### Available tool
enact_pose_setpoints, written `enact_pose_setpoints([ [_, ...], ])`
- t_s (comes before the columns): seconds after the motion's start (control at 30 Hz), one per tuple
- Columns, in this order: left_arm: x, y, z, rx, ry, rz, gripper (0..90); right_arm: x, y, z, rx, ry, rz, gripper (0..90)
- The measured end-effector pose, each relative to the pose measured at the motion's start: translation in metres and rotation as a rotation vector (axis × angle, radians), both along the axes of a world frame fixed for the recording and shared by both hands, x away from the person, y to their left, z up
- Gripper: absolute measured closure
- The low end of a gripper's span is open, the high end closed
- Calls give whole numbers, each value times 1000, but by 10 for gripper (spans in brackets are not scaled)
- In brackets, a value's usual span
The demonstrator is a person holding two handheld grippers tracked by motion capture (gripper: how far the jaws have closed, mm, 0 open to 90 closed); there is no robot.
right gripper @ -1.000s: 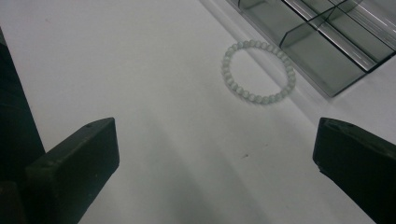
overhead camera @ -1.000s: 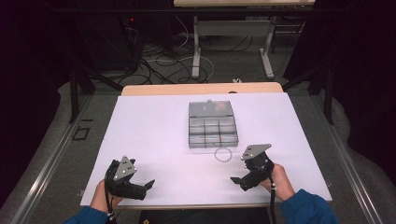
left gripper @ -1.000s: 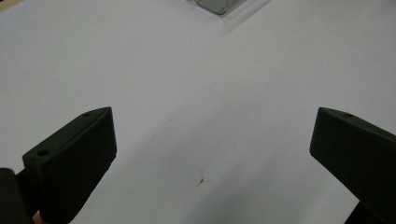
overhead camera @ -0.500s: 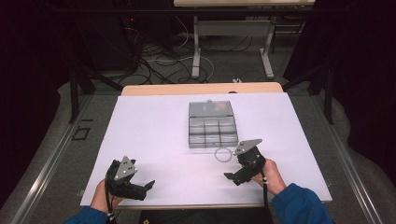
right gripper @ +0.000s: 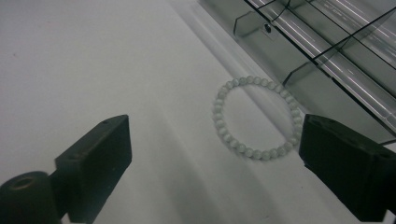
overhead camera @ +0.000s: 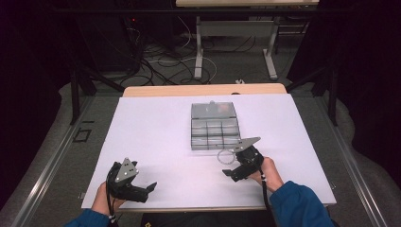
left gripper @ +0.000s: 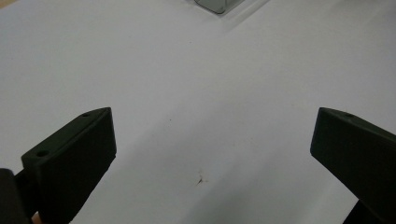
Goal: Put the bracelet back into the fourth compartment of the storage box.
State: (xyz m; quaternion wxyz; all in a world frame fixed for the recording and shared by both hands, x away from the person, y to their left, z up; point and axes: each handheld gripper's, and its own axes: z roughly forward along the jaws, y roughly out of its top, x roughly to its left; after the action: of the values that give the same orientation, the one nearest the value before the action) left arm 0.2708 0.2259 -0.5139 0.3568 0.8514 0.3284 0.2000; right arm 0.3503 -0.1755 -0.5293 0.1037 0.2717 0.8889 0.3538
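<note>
A pale green bead bracelet [overhead camera: 219, 156] lies flat on the white table top, just in front of a clear plastic compartment box [overhead camera: 213, 125]. My right gripper [overhead camera: 229, 166] is open and low, right beside the bracelet. In the right gripper view the bracelet [right gripper: 218, 116] lies on the table between and just beyond the two spread jaws of this gripper [right gripper: 215, 125], with the box [right gripper: 327, 51] at the upper right. My left gripper [overhead camera: 149, 188] rests near the front left edge, and in its own view it [left gripper: 212, 114] is open over bare white surface.
The white table top [overhead camera: 156, 132] extends well to the left and right of the box. A wooden strip [overhead camera: 203, 90] borders the back edge. Beyond it are cables and metal table legs [overhead camera: 198, 47] on the floor. A corner of the box [left gripper: 215, 4] shows at the top of the left gripper view.
My right gripper has moved forward and to the left, up to the bracelet. The left gripper has stayed where it was.
</note>
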Motion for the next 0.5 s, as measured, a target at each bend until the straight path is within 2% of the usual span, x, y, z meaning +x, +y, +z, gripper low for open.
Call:
enact_pose_setpoints([
  [0.03,0,0,0,0,2,0,2,2,0,-1,0,-5,9,133],
  [0.07,0,0,0,2,1,-1,2,2,1,-1,1,19,5,149],
  [0.17,0,-1,-1,-7,8,-2,2,6,2,-4,-5,29,-5,195],
  [0.2,0,-1,-1,-9,11,-3,2,8,4,-5,-6,24,-15,228],
  [0.27,0,-1,-1,-7,8,-3,2,11,5,-7,-16,20,2,283],
  [0.3,0,-1,-1,-8,11,-3,2,10,7,-8,-17,23,-18,314],
  [0.5,0,-1,0,7,7,-12,2,15,13,-12,-45,40,20,488],
])
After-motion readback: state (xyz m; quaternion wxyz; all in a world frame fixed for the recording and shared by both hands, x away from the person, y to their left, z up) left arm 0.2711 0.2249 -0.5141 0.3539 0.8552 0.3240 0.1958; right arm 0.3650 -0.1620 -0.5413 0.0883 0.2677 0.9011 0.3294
